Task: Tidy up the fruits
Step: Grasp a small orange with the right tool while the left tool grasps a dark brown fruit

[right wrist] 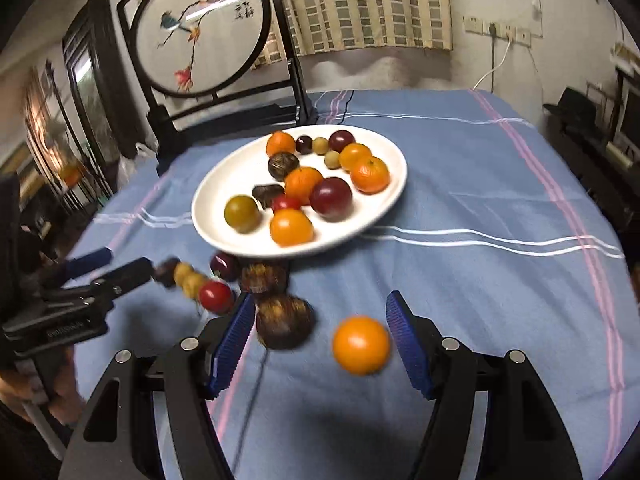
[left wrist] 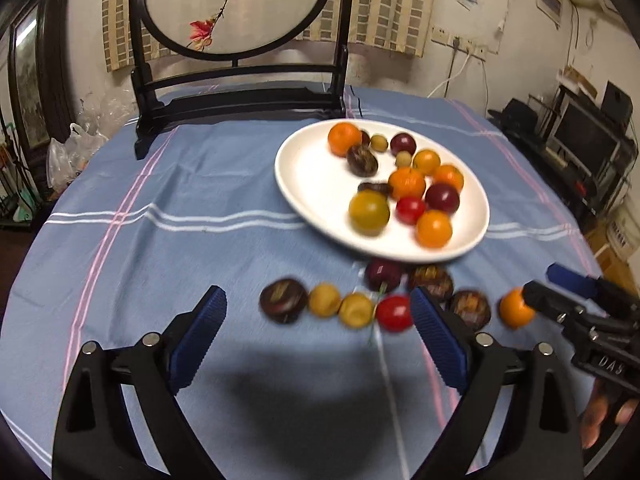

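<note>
A white plate (left wrist: 316,188) (right wrist: 218,188) holds several oranges, plums and other small fruits. In front of it a row of loose fruits lies on the blue cloth. My left gripper (left wrist: 318,312) is open around a dark round fruit (left wrist: 284,300), two yellow fruits (left wrist: 324,300) and a red one (left wrist: 394,313); its pads press on none of them. My right gripper (right wrist: 320,314) is open, with a dark brown fruit (right wrist: 284,322) and an orange (right wrist: 361,345) lying between its fingers. Each gripper also shows at the edge of the other's view (left wrist: 540,280) (right wrist: 130,260).
A dark wooden stand with a round embroidered screen (left wrist: 236,4) (right wrist: 200,28) stands at the back of the table. A purple plum (left wrist: 383,274) and another dark fruit (left wrist: 431,280) lie against the plate's near rim. Shelves and clutter surround the round table.
</note>
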The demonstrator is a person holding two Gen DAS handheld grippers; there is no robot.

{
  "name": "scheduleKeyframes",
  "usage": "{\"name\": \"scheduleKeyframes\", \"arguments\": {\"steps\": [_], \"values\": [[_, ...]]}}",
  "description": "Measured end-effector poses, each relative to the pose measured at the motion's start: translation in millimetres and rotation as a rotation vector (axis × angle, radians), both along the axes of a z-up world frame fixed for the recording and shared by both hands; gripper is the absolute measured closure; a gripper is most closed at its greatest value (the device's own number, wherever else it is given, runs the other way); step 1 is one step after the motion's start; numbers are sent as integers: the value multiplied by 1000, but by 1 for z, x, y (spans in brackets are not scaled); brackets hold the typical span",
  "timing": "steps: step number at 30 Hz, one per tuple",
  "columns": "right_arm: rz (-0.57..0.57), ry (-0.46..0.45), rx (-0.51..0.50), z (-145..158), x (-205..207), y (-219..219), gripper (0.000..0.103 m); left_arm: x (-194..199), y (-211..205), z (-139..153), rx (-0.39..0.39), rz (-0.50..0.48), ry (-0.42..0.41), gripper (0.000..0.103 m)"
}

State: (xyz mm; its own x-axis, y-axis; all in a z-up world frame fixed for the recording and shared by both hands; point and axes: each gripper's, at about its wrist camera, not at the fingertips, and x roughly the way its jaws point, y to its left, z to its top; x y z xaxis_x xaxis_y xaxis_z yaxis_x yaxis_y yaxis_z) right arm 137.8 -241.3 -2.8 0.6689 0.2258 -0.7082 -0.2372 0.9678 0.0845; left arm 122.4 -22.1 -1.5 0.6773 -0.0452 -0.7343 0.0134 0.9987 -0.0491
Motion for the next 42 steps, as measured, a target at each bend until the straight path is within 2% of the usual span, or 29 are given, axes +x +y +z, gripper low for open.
{"name": "scheduleKeyframes", "arguments": {"steps": [2,5,10,12,14,15,18,21,26,29,35,37,38,39,40,42], "values": [[-34,-5,-74,-5,-8,-3,34,-8,3,-5,8,-1,5,12],[-39,27,-108,-15,-13,-9,34,-14,8,-15,13,2,21,11],[-42,94,-161,-37,-2,-9,43,-16,13,-32,5,-17,60,11],[-51,117,-153,-45,8,-7,50,-15,12,-37,9,-28,72,11],[-49,136,-146,-49,16,-4,63,-13,13,-40,13,-27,76,11],[-66,132,-151,-49,18,-2,66,-12,15,-42,13,-22,83,11],[-134,99,-75,-37,16,-13,66,-11,20,-42,-4,-8,84,11],[-148,50,19,-24,7,-25,66,-10,24,-43,-1,3,87,11],[-61,91,110,-29,3,-24,66,1,32,-45,36,24,121,13],[-15,97,110,-29,-2,-17,66,12,30,-52,110,0,160,30],[32,87,120,-26,-9,-8,66,35,30,-56,94,-20,151,34],[30,91,119,-26,-8,-8,66,43,27,-56,76,-39,137,41],[27,93,117,-27,-8,-8,66,44,26,-56,69,-49,134,51],[24,97,111,-28,-8,-8,66,45,23,-55,66,-68,130,64],[23,98,108,-29,-7,-8,66,45,20,-54,67,-85,128,69],[23,94,107,-29,-7,-7,66,43,17,-52,69,-95,134,69]]}}
